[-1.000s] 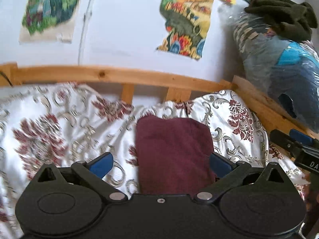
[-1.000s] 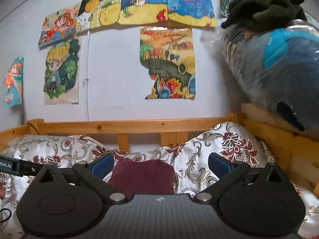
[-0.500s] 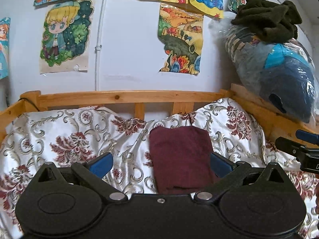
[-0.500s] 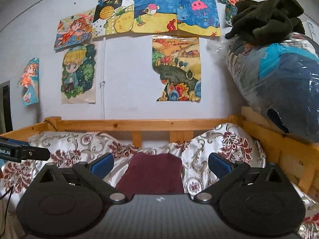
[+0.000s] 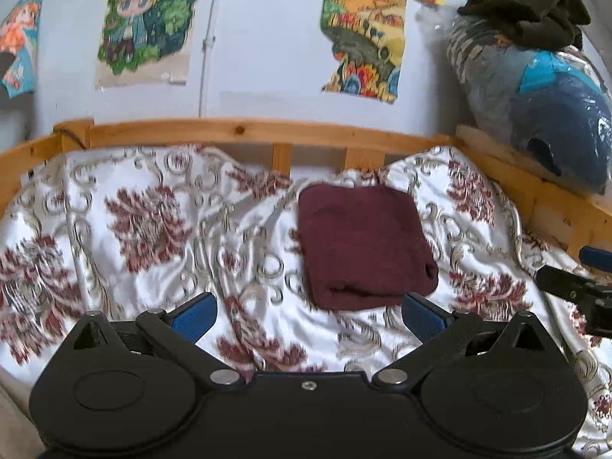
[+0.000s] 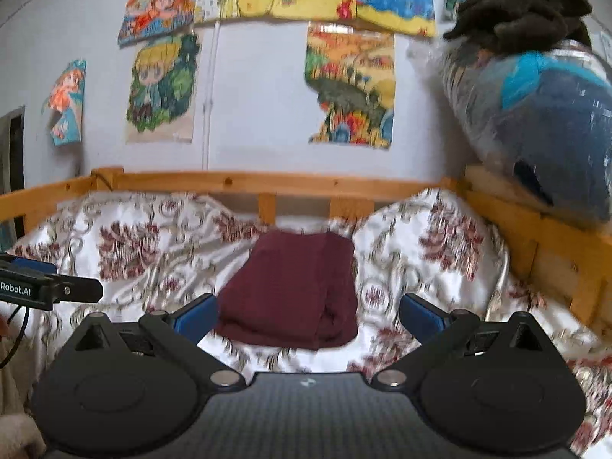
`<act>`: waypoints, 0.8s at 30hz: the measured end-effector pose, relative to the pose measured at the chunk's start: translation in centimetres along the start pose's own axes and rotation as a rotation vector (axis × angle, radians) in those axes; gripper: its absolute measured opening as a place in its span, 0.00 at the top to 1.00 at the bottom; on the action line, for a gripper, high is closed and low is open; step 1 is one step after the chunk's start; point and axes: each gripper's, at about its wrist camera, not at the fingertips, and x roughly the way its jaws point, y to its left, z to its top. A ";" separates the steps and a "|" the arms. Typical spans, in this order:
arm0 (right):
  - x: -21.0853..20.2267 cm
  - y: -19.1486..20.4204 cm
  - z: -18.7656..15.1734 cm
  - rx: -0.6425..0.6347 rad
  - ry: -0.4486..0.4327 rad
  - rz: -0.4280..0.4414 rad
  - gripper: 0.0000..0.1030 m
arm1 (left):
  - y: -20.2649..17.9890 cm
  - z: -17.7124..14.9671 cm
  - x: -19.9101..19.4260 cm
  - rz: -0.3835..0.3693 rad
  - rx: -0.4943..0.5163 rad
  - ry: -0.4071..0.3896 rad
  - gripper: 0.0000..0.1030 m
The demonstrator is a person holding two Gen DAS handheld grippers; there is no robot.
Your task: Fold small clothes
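You hold both grippers over the bed with nothing between the tongs: the left gripper (image 5: 308,315) stands wide, and the right gripper (image 6: 308,315) stands wide too. The maroon garment (image 5: 363,244) lies already folded into a thick, nearly square packet on the floral bedspread (image 5: 153,229), at the far middle of the bed, near the wooden bed rail (image 5: 248,130), and neither gripper touches it. From this I judge that the fold of this piece is finished, or almost. Before you leave it, look at the near edge, where the layers show as a rolled lip; if one layer sticks out, press it flat with a blue fingertip (image 5: 193,311), gently, because the bedspread looks slippery and the packet may slide or open. Do not pinch only the top layer, or it may lift and unfold. For another piece, the dark green garment (image 6: 524,4) sits on the plastic-wrapped bundle (image 6: 543,114) at the far right; take it by one edge and keep the two grippers well apart.
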 end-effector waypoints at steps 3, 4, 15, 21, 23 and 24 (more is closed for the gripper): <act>0.6 0.3 -0.7 0.000 0.028 0.000 0.00 | 0.2 -0.7 0.9 0.001 -0.004 0.030 0.01; 0.8 0.3 -0.8 0.002 0.032 -0.003 0.00 | 0.2 -0.9 1.1 0.002 -0.001 0.034 0.01; 2.0 0.2 -0.8 0.041 0.046 -0.009 0.00 | 0.2 -1.4 2.7 0.026 0.024 0.059 0.01; 2.0 0.4 -0.9 0.039 0.047 -0.003 0.00 | 0.1 -1.4 2.8 0.029 0.032 0.065 0.01; 1.9 0.4 -0.9 0.041 0.048 -0.003 0.00 | 0.1 -1.5 2.7 0.031 0.036 0.063 0.01; 1.9 0.4 -0.9 0.041 0.047 -0.002 0.00 | 0.0 -1.5 2.7 0.031 0.037 0.062 0.01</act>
